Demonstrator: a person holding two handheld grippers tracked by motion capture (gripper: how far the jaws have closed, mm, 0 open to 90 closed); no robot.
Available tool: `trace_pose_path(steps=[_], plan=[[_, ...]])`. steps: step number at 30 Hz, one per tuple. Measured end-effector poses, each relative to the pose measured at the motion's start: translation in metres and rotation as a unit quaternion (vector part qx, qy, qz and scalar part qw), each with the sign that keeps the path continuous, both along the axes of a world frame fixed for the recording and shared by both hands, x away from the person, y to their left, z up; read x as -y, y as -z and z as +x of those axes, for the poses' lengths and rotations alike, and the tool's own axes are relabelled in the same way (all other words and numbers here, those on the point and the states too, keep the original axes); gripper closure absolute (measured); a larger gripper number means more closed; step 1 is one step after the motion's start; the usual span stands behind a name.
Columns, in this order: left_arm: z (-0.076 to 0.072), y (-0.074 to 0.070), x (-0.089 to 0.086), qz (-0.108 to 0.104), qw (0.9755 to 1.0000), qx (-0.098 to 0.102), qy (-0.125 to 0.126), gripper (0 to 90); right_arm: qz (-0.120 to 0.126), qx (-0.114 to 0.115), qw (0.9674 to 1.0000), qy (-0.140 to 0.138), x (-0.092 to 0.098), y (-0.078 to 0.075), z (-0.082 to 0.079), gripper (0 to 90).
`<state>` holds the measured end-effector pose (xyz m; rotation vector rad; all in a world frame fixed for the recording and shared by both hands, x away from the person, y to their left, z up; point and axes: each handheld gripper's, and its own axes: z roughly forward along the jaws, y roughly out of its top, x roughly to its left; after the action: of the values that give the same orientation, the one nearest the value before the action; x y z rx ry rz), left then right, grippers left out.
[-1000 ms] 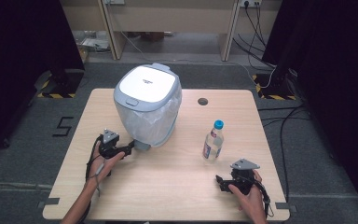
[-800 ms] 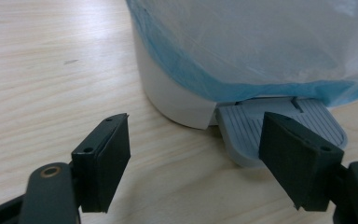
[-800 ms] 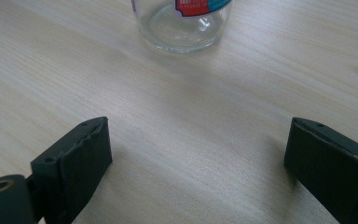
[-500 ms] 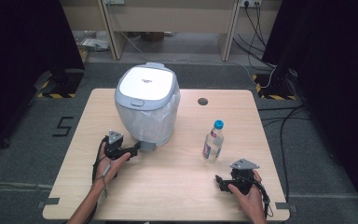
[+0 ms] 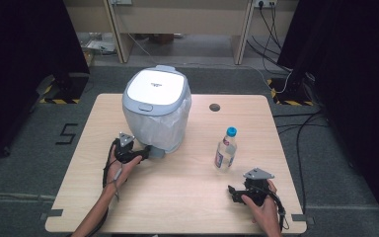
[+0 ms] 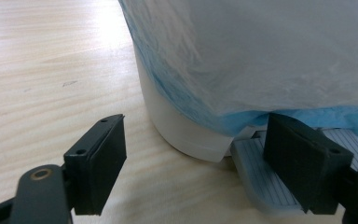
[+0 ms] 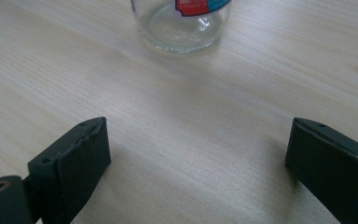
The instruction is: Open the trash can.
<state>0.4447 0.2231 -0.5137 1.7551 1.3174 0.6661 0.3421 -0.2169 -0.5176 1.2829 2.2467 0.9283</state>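
A grey pedal bin [image 5: 155, 111] with a white lid and a pale plastic liner stands at the back left of the wooden table [image 5: 177, 197]. My left gripper [image 5: 145, 152] is open at the bin's foot; its right jaw hovers over the ribbed grey pedal [image 6: 256, 172], and its left jaw stands beside the bin's white base [image 6: 182, 126]. In its own view the left gripper [image 6: 196, 140] holds nothing. A clear water bottle [image 5: 225, 150] with a blue cap stands upright at centre right. My right gripper [image 5: 234, 192] lies open near the front right, a short way from the bottle's base [image 7: 182, 28].
A small round cable hole [image 5: 214, 107] sits in the tabletop behind the bottle. Bare wood stretches between the two grippers. Cables and dark curtains surround the table on the floor.
My left gripper has slid a little to the right, up to the bin's pedal. The right gripper, the bottle and the bin have stayed put.
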Motion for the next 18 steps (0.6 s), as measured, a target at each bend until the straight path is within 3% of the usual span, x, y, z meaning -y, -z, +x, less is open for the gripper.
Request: trace_pose_path(steps=[12, 18], plan=[[0.007, 0.0, 0.002, -0.018, 0.9998, -0.004, 0.002, 20.3, 0.0, 0.0, 1.0, 0.001, 0.0, 0.0, 0.0, 6.6], [-0.006, -0.005, -0.002, -0.02, 0.9995, -0.015, 0.02, 23.4, 0.0, 0.001, 1.0, 0.001, 0.0, 0.0, 0.0, 6.5]])
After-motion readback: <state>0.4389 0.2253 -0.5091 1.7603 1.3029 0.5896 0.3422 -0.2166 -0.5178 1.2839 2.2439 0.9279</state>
